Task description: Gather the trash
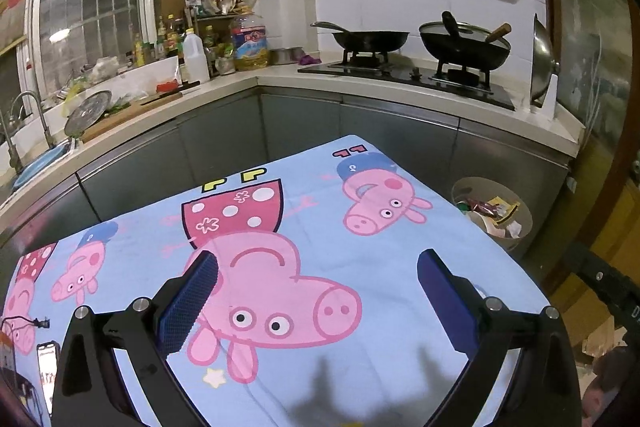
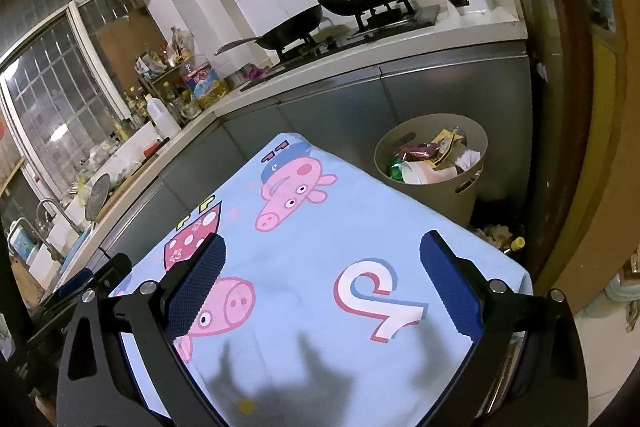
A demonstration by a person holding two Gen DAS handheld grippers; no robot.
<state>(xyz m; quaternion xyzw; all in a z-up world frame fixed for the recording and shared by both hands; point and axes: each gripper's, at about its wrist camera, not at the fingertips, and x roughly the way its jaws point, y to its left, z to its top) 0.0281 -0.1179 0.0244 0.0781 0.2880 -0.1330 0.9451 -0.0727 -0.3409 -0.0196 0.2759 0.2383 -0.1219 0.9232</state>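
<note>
A beige trash bin [image 2: 432, 187] stands on the floor past the table's far right corner, filled with wrappers and crumpled paper [image 2: 436, 159]. It also shows in the left wrist view [image 1: 516, 227]. My left gripper [image 1: 318, 263] is open and empty above the table, which is covered by a light blue cartoon-pig cloth [image 1: 360, 267]. My right gripper [image 2: 322, 251] is open and empty above the same cloth [image 2: 328, 227]. No loose trash shows on the cloth.
A kitchen counter [image 1: 280, 79] wraps around behind the table, with bottles, a cutting board and a sink at left. Two black woks [image 1: 464, 47] sit on the stove. Small debris [image 2: 500, 235] lies on the floor by the bin. A phone [image 1: 46, 371] lies at the cloth's left edge.
</note>
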